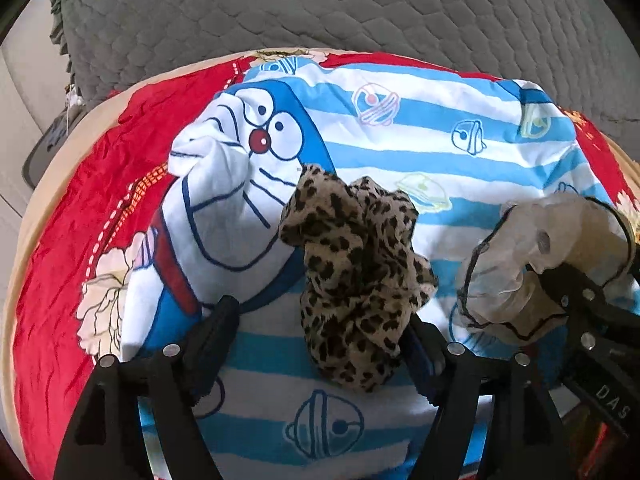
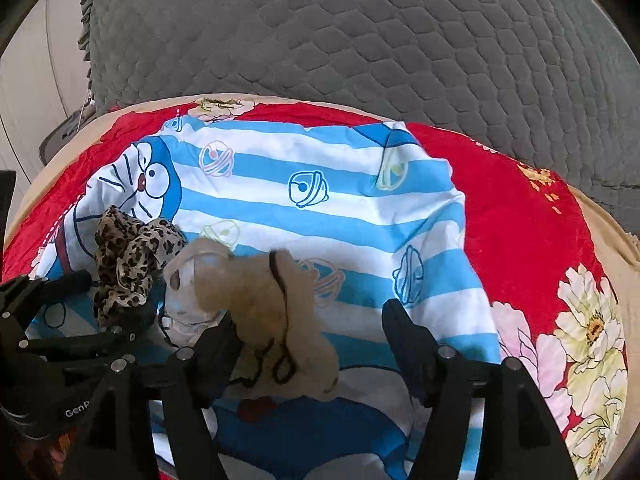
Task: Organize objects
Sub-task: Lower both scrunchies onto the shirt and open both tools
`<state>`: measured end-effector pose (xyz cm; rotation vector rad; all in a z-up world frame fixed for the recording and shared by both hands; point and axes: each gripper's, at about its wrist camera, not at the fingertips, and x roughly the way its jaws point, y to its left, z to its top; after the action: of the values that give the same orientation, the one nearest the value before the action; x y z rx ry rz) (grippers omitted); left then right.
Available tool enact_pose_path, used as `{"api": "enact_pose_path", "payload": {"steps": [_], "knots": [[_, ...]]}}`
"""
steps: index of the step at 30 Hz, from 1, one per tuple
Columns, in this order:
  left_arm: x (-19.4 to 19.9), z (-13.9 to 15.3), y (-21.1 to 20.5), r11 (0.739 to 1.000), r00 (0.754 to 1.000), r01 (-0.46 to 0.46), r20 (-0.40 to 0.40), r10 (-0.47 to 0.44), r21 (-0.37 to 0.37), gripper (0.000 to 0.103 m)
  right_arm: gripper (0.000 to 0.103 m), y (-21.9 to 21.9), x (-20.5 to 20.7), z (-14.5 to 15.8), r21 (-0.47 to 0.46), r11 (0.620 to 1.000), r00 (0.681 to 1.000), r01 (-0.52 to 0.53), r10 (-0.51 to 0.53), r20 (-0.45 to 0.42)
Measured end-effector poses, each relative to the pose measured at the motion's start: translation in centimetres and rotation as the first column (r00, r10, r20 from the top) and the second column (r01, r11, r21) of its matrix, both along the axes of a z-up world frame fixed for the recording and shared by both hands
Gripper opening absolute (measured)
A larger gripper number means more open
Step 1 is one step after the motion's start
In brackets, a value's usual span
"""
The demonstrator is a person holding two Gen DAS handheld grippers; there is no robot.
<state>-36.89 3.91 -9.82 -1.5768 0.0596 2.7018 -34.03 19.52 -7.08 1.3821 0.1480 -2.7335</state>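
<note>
A leopard-print scrunchie (image 1: 352, 264) lies bunched on the blue-and-white striped cartoon cloth (image 1: 400, 140). My left gripper (image 1: 320, 336) stands open around it; the scrunchie leans on the right finger and is clear of the left one. A sheer beige scrunchie with black trim (image 2: 256, 292) lies to its right on the same cloth (image 2: 320, 200). My right gripper (image 2: 312, 340) is open around the beige scrunchie, which sits close to the left finger (image 2: 220, 344), with a wide gap to the right one. The leopard-print scrunchie (image 2: 128, 256) also shows at the left of the right wrist view.
The striped cloth is spread over a red floral blanket (image 2: 520, 220) with a tan border. Behind it rises a grey quilted cushion (image 2: 360, 40). At the far left edge is a pale floor or wall (image 1: 16, 120).
</note>
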Motion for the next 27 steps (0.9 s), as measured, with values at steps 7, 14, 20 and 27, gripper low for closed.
{"api": "enact_pose_path", "payload": {"steps": [7,14,20,27], "knots": [[1.0,0.4,-0.1,0.999,1.0,0.023,0.008,-0.023,0.028,0.078,0.075,0.3,0.8,0.6,0.006,1.0,1.0,-0.01,0.01,0.002],[1.9,1.5,-0.5,0.999,1.0,0.017,-0.016,-0.017,0.046,0.078,0.087,1.1,1.1,2.0,-0.015,1.0,1.0,0.013,-0.014,-0.017],[2.2,2.5,-0.7,0.998,0.999,0.013,-0.034,-0.011,0.057,0.078,0.089,1.4,1.5,3.0,-0.022,1.0,0.999,0.019,-0.019,-0.026],[2.7,3.9,-0.8,0.997,0.999,0.006,-0.042,-0.003,0.08,0.078,0.092,1.6,2.5,4.2,-0.042,0.999,0.999,0.008,-0.009,-0.031]]}}
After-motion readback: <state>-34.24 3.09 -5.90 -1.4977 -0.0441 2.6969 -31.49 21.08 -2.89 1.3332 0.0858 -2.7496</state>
